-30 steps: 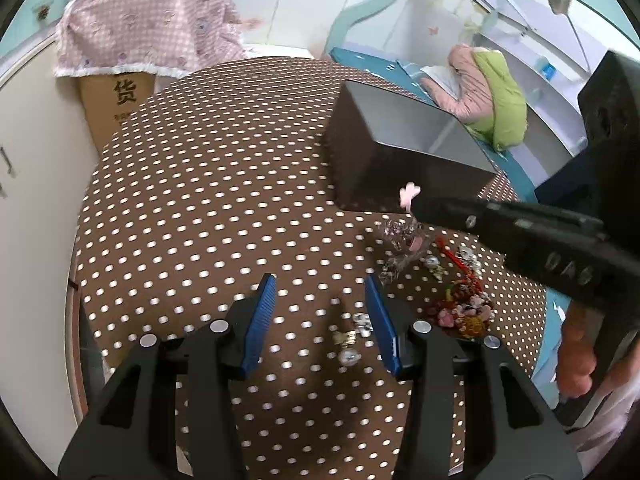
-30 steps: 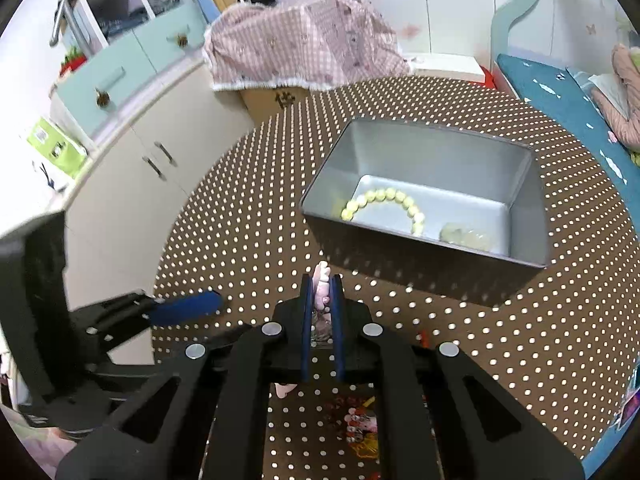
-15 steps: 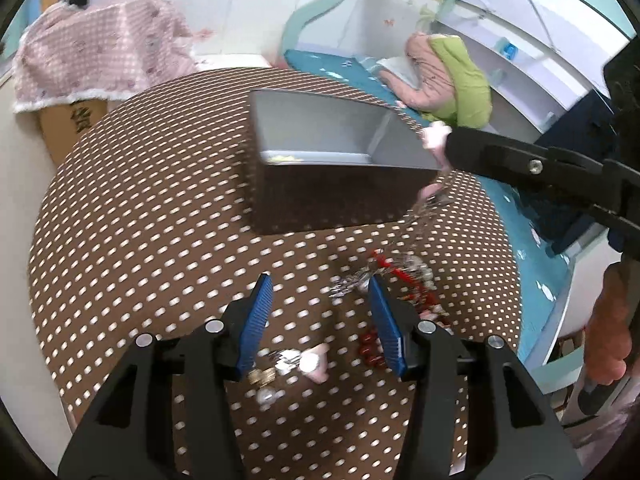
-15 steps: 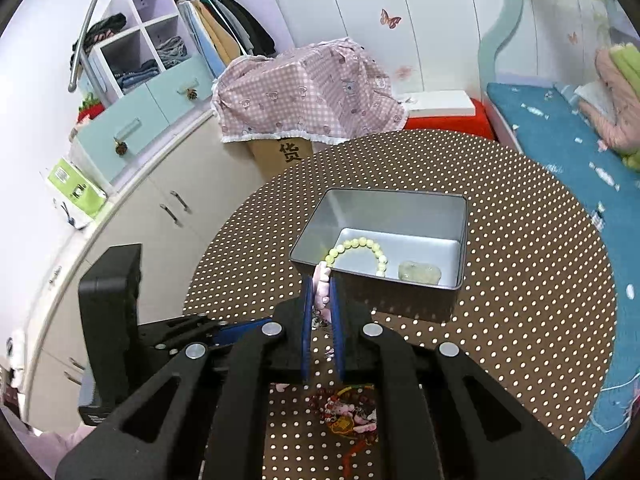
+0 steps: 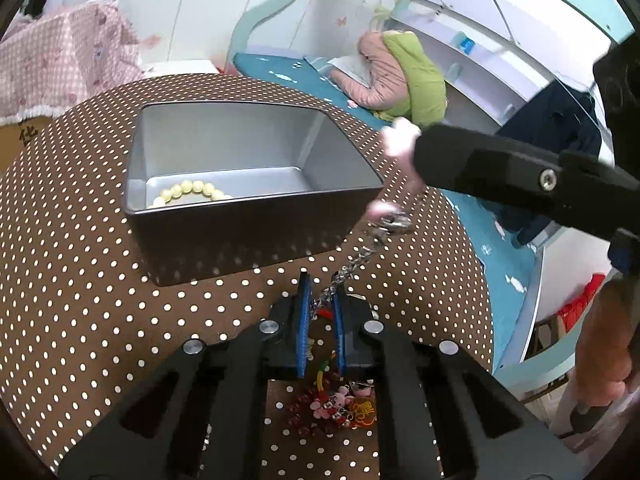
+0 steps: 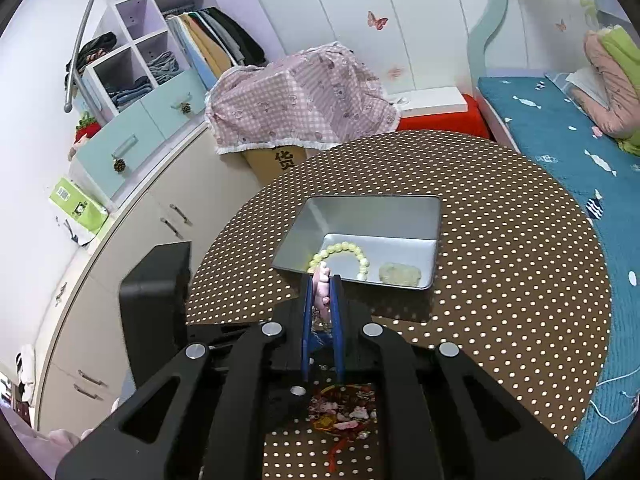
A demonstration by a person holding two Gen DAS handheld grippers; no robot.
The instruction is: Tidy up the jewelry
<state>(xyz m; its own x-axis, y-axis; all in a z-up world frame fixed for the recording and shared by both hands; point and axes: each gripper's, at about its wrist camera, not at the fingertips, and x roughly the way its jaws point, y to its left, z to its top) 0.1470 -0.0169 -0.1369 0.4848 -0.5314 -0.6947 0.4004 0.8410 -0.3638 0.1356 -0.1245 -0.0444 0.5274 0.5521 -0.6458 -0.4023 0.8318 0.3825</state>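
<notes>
Right gripper (image 6: 321,286) is clamped on a pink charm (image 6: 320,280), up over the near edge of the metal tin (image 5: 256,236). Its silver chain (image 5: 352,264) hangs down to the left gripper (image 5: 320,300), squeezed on the chain's end. Yellow bead bracelet (image 6: 340,254) & a pale stone (image 6: 400,273) sit in the tin. Red charm bunch (image 5: 340,406) lies on the dotted tbl (image 5: 100,300) below.

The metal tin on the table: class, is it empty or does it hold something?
Not empty. The open tin holds a pale green bead bracelet and a pale translucent piece on its floor.

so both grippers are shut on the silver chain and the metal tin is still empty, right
Not empty. The right wrist view shows the metal tin already holding a pale bead bracelet and a pale stone piece. The left gripper and right gripper are shut on the silver chain.
</notes>
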